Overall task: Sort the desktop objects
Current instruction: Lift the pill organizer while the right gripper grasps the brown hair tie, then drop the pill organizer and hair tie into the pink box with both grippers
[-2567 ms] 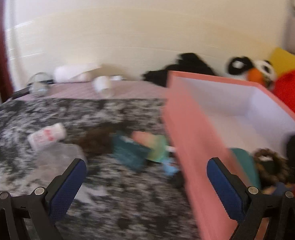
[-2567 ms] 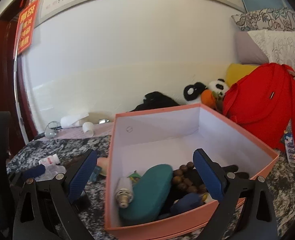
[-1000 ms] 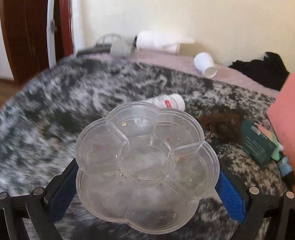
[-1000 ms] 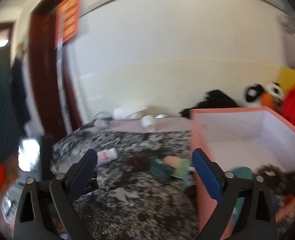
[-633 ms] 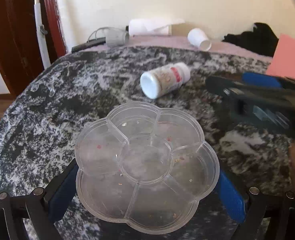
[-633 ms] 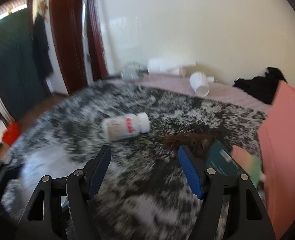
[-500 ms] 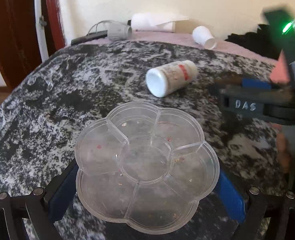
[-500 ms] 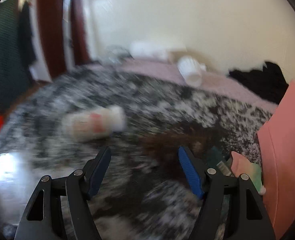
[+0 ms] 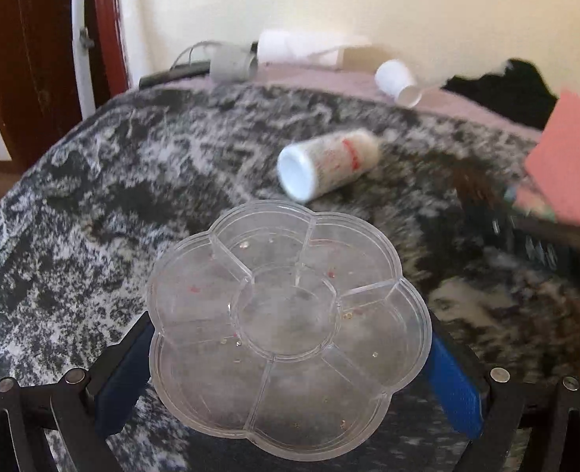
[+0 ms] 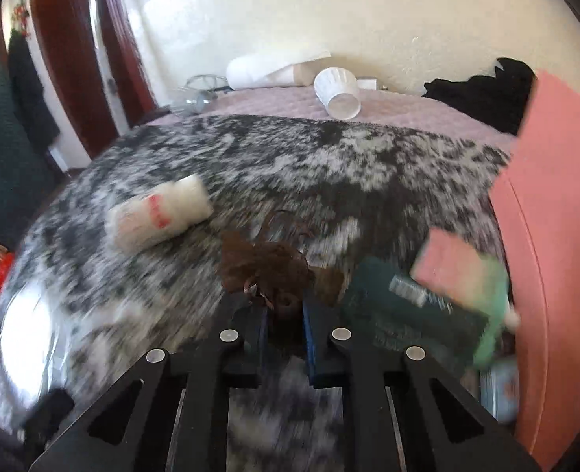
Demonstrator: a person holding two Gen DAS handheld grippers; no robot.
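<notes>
Left gripper [image 9: 290, 358]: I pinch the clear flower tray [image 9: 288, 324] between both pads
Right gripper [image 10: 284, 324]: jaws just closing on the brown tassel [image 10: 264, 263] at my tips
Technique: I confirm grip before lifting

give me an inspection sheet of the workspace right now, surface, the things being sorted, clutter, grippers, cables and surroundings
Surface: black and white mottled cloth, a pink quilted strip behind it.
Job's things: clear flower-shaped tray held in the left gripper; white bottle lying on its side; brown tangled bundle; dark green packet with a pink and green item on it; pink box at the right.
Clutter: tipped white paper cup, paper roll, black fabric.
Grippers: left gripper jaws clamp the tray's sides; right gripper jaws have just been closing, the brown bundle between them.
Cables: thin wire by a grey object at the far edge.
Surroundings: cream wall, dark red door frame.
</notes>
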